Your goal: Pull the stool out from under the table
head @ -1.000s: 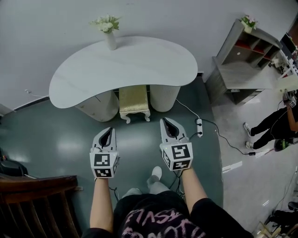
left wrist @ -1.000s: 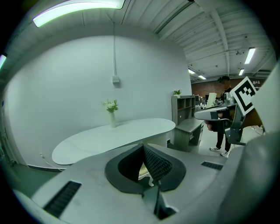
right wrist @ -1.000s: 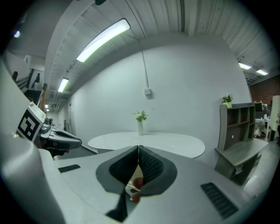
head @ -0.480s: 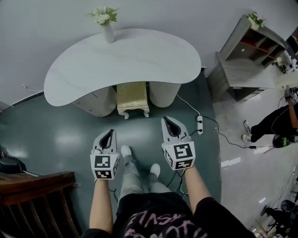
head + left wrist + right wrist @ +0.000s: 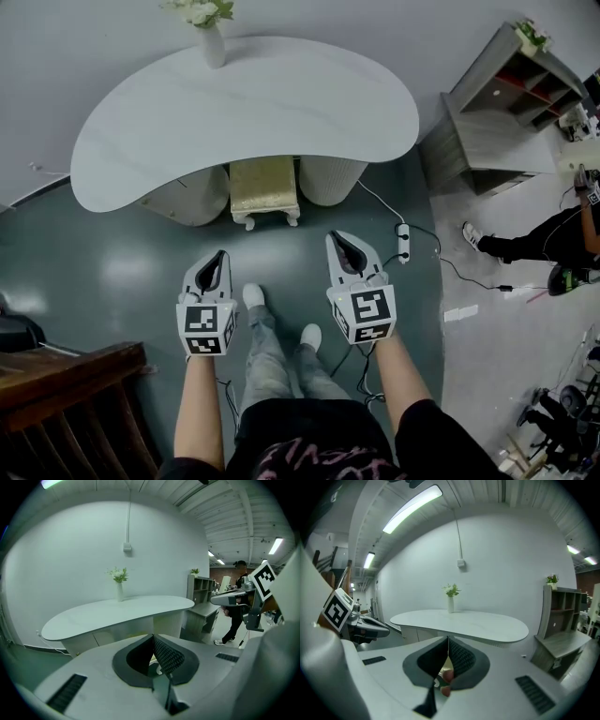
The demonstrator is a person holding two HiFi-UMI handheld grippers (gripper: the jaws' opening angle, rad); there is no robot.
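A dark green floor (image 5: 112,272) fills most of the head view. At 12 o'clock from the person stands a white kidney-shaped table (image 5: 244,103) against a pale wall. At 2 o'clock, right of the table, is a grey open shelf unit (image 5: 492,112). At 8 o'clock, in the lower left corner, is the top of a dark wooden chair (image 5: 66,394). Another person (image 5: 539,244) in dark clothes is at 3 o'clock by the right edge.

Two ribbed white pedestals carry the tabletop, the left one (image 5: 187,195) at 11 o'clock and the right one (image 5: 330,178) at 1 o'clock. The stool (image 5: 265,186), with a gold cushion and white carved legs, sits between them at 12 o'clock. It is tucked at the table's near edge with its front legs on the floor facing the person.

The left gripper (image 5: 222,254) is held out at 11 o'clock and the right gripper (image 5: 337,237) at 1 o'clock, both pointing toward the table and well apart from the stool. Each has its jaws closed together with nothing between its pads (image 5: 168,656).

A white vase of flowers (image 5: 211,36) stands on the table's far edge, at 11 o'clock. A white power strip (image 5: 404,242) with its cable lies on the floor just right of the right gripper.
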